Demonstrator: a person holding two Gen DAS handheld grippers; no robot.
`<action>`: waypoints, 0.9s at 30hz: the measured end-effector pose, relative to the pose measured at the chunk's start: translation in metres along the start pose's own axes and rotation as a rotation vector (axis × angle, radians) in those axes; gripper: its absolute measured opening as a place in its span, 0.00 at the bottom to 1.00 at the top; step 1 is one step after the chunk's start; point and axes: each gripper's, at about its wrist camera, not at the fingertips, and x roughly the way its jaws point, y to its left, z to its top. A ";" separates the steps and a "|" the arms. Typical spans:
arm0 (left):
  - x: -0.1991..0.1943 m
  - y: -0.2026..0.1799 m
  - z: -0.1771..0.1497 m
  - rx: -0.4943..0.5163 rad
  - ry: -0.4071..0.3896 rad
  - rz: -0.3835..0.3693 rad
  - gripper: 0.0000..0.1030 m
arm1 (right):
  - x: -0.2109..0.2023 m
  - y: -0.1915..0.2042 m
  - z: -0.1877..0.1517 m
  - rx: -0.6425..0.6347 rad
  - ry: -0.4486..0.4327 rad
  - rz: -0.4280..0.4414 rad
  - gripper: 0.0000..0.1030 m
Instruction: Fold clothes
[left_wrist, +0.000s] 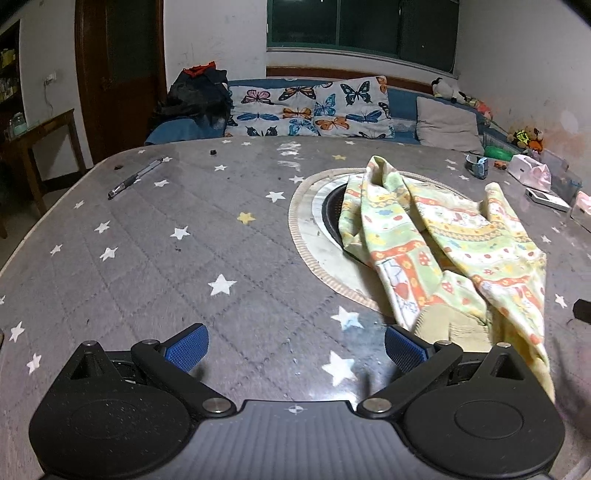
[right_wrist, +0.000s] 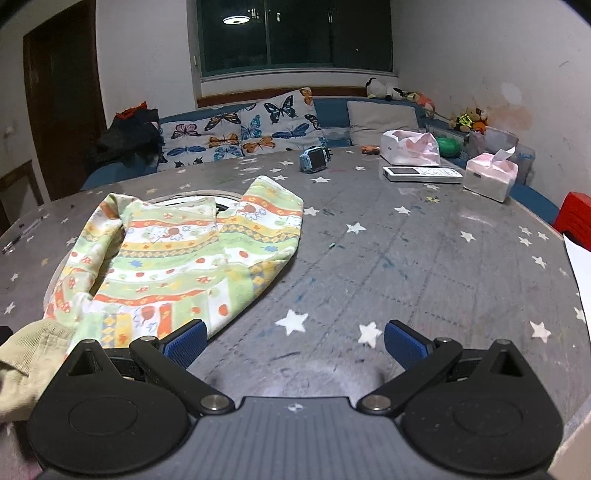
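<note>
Presently, both hand-held grippers hover low over the table (left_wrist: 155, 258), a grey quilted surface printed with white stars. The left gripper (left_wrist: 295, 345) is spread wide, its blue pads (left_wrist: 186, 345) well apart and holding nothing; its right pad sits just beside the beige ribbed cuff (left_wrist: 456, 325) of the garment (left_wrist: 443, 236), though contact cannot be confirmed. The right gripper (right_wrist: 293, 341) is likewise spread, nothing between its fingers; its left pad (right_wrist: 186, 341) lies at the near edge of the garment (right_wrist: 184, 254), overlapping it in view.

The garment is a small piece of children's clothing, pale green and yellow with orange bands and small printed figures. It lies loosely crumpled and unfolded on the table, partly covering the round inset (left_wrist: 317, 221) at the table's centre, with one end draped toward the near edge.

Relative to the garment, as seen from the right wrist: a blue watch (right_wrist: 314, 158) sits beyond it; a white remote-like device (right_wrist: 421, 173), a pink-and-white tissue pack (right_wrist: 487, 177) and a pink bag (right_wrist: 410, 147) lie beyond and to its right. From the left wrist, a pen (left_wrist: 135, 177) lies well apart to its left. Beyond the table, a butterfly-print cushion (left_wrist: 310, 107) rests on a blue sofa (left_wrist: 400, 99).
</note>
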 end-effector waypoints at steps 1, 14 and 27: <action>-0.001 0.000 0.000 0.001 0.000 -0.001 1.00 | -0.002 0.001 -0.001 -0.004 0.000 0.002 1.00; -0.022 -0.012 -0.005 0.025 -0.030 -0.008 1.00 | -0.019 0.013 -0.013 -0.036 -0.002 0.038 1.00; -0.032 -0.025 -0.012 0.061 -0.027 -0.019 1.00 | -0.029 0.022 -0.021 -0.067 0.003 0.076 1.00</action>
